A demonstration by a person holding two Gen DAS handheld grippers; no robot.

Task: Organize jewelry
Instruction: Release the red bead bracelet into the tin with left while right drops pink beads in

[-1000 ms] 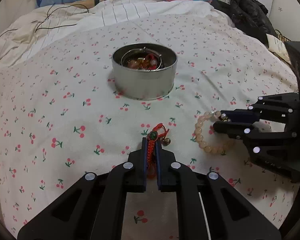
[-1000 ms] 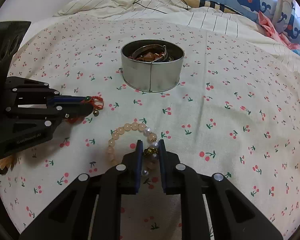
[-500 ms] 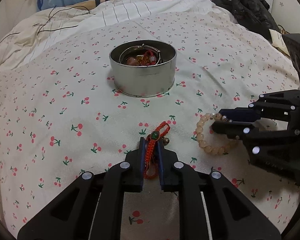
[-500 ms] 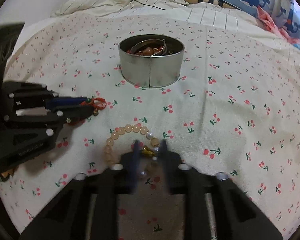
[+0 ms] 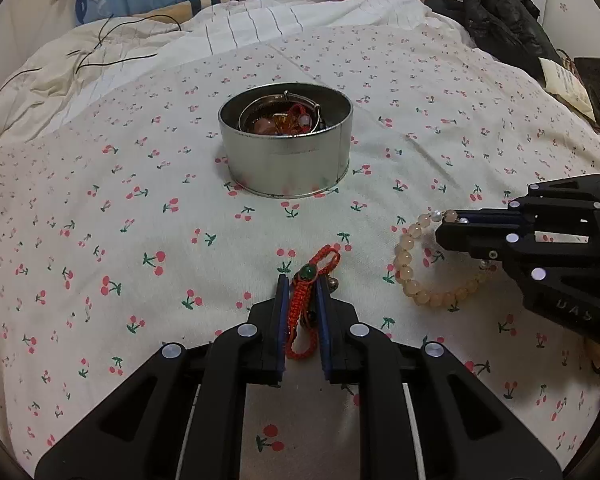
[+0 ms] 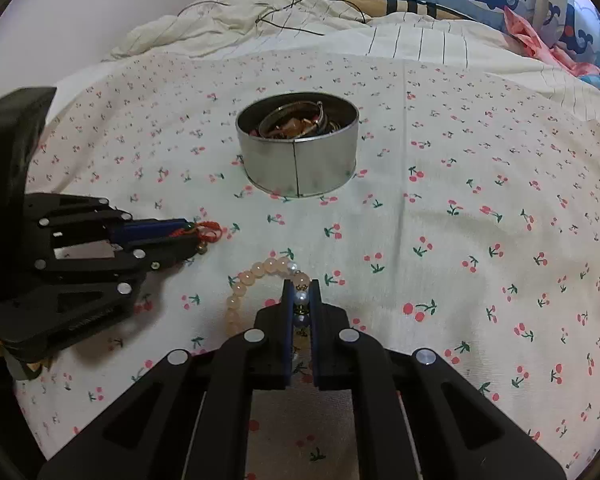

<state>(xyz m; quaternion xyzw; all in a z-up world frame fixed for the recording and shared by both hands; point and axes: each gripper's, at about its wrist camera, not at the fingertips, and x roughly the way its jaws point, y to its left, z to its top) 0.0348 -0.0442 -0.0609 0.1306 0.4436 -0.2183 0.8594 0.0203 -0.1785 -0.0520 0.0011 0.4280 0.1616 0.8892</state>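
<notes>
Grippers have barely shifted: left gripper (image 5: 300, 284) still pinches the red braided cord bracelet (image 5: 306, 304), right gripper (image 6: 301, 286) still pinches the peach bead bracelet (image 6: 256, 276). Both lie on the cherry-print bedsheet (image 5: 140, 208), near the round metal tin (image 5: 286, 140) of jewelry.

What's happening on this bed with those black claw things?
A person is tidying jewelry with two hand-held grippers. The left gripper is closed on a red braided cord bracelet with a green bead, and the right gripper is closed on a peach beaded bracelet with pearl accents. Both pieces sit low over the cherry-print bedsheet. Ahead stands a round silver metal tin, already holding other jewelry.
</notes>
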